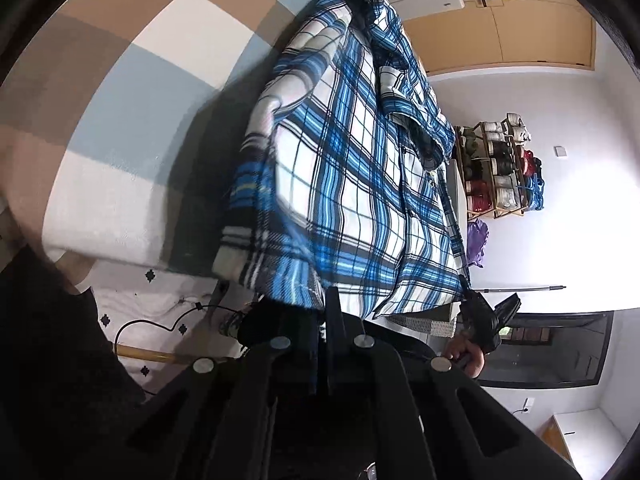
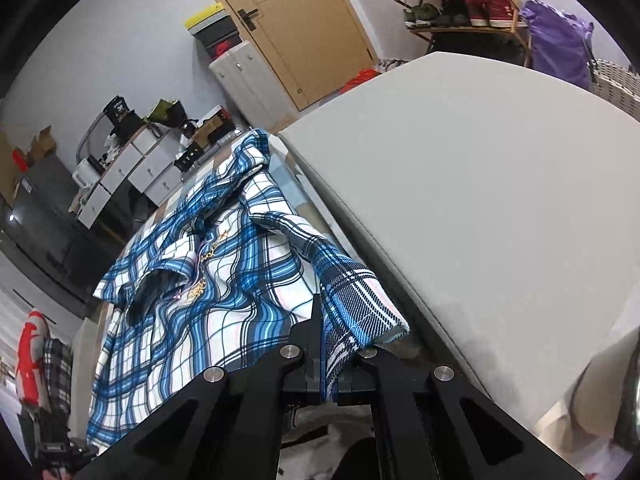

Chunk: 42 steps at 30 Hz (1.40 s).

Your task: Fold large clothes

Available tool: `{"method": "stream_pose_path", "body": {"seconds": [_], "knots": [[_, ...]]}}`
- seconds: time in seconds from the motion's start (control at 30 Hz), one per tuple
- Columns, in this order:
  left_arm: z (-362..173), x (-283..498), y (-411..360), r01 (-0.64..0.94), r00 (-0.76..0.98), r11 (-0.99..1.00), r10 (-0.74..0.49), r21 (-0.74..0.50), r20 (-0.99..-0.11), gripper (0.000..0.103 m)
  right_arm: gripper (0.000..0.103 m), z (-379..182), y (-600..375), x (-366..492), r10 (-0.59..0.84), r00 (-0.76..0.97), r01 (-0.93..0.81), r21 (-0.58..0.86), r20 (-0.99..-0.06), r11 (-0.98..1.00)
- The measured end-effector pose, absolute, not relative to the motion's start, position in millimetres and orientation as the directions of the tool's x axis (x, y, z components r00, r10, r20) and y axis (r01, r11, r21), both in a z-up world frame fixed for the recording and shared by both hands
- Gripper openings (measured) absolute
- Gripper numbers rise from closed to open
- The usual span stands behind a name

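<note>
1. The left gripper (image 1: 320, 320) is clamped on the hem of the plaid shirt (image 1: 352, 168); the right gripper (image 2: 326, 340) pinches a woven cuff.
2. The soft, rumpled shirt lies on a checked bedspread (image 1: 132, 92).
3. A wooden shoe rack (image 1: 500, 168) holds shoes.

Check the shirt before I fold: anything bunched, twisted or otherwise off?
Yes. The shirt isn't flat: its collar is crumpled, and a sleeve lies twisted across the front. Both grippers, left and right, are shut on its edge.
</note>
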<state>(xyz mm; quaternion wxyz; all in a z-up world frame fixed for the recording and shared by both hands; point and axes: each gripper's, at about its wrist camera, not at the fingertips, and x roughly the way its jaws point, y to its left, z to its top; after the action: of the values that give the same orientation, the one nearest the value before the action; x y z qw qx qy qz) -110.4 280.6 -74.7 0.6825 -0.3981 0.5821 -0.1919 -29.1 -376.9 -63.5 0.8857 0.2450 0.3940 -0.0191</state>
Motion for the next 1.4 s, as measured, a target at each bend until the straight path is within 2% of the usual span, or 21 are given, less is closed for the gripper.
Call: {"method": "stream_pose_path", "body": {"seconds": [0.13, 0.23, 0.27, 0.3, 0.37, 0.47, 0.57, 0.7, 0.87, 0.93, 0.97, 1.0, 1.03, 1.23, 1.4], "knots": [[-84, -104, 274, -0.242, 0.167, 0.611, -0.738, -0.753, -0.653, 0.000, 0.001, -66, -371, -25, 0.173, 0.682, 0.220, 0.425, -0.710, 0.878], [-66, -113, 269, -0.169, 0.135, 0.643, -0.736, -0.747, -0.663, 0.002, 0.001, -68, -370, -22, 0.181, 0.678, 0.217, 0.428, -0.713, 0.877], [-53, -117, 269, -0.138, 0.128, 0.668, -0.720, -0.731, -0.682, 0.014, 0.001, -68, -370, -22, 0.182, 0.676, 0.216, 0.429, -0.714, 0.877], [-45, -121, 271, -0.120, 0.123, 0.691, -0.702, -0.713, -0.702, 0.046, 0.001, -69, -369, -21, 0.184, 0.675, 0.216, 0.429, -0.715, 0.877], [-30, -128, 277, -0.115, 0.166, 0.722, -0.663, -0.682, -0.730, 0.089, 0.001, -70, -370, -21, 0.189, 0.672, 0.215, 0.433, -0.716, 0.876], [-12, -131, 291, -0.089, 0.220, 0.769, -0.605, -0.633, -0.765, 0.089, 0.001, -73, -371, -21, 0.199, 0.672, 0.212, 0.442, -0.714, 0.872], [-20, -120, 299, -0.121, 0.255, 0.816, -0.526, -0.566, -0.812, 0.089, 0.001, -74, -372, -21, 0.206, 0.672, 0.207, 0.448, -0.711, 0.870], [-46, -94, 291, -0.143, 0.237, 0.854, -0.461, -0.500, -0.855, 0.089, 0.001, -74, -370, -21, 0.214, 0.673, 0.201, 0.453, -0.708, 0.868], [-61, -78, 273, -0.100, 0.197, 0.880, -0.440, -0.464, -0.876, 0.089, 0.001, -69, -366, -25, 0.207, 0.682, 0.182, 0.437, -0.701, 0.881], [-63, -80, 263, -0.068, 0.186, 0.899, -0.415, -0.433, -0.890, 0.083, 0.001, -69, -365, -26, 0.204, 0.684, 0.177, 0.430, -0.701, 0.886], [-60, -82, 260, -0.035, 0.197, 0.910, -0.399, -0.414, -0.895, 0.066, 0.001, -69, -365, -26, 0.204, 0.684, 0.177, 0.430, -0.700, 0.885], [-60, -83, 257, -0.022, 0.196, 0.922, -0.375, -0.386, -0.906, 0.011, 0.001, -69, -365, -26, 0.206, 0.684, 0.177, 0.432, -0.700, 0.884], [-64, -83, 255, -0.029, 0.174, 0.930, -0.356, -0.367, -0.918, 0.000, 0.001, -69, -365, -27, 0.207, 0.684, 0.177, 0.435, -0.700, 0.883], [-72, -91, 277, -0.108, 0.175, 0.853, -0.490, -0.511, -0.854, 0.000, 0.001, -69, -366, -28, 0.208, 0.683, 0.179, 0.437, -0.700, 0.882], [-55, -90, 298, -0.211, 0.228, 0.662, -0.682, -0.719, -0.695, 0.000, 0.001, -57, -366, -20, 0.229, 0.690, 0.164, 0.457, -0.687, 0.874]]}}
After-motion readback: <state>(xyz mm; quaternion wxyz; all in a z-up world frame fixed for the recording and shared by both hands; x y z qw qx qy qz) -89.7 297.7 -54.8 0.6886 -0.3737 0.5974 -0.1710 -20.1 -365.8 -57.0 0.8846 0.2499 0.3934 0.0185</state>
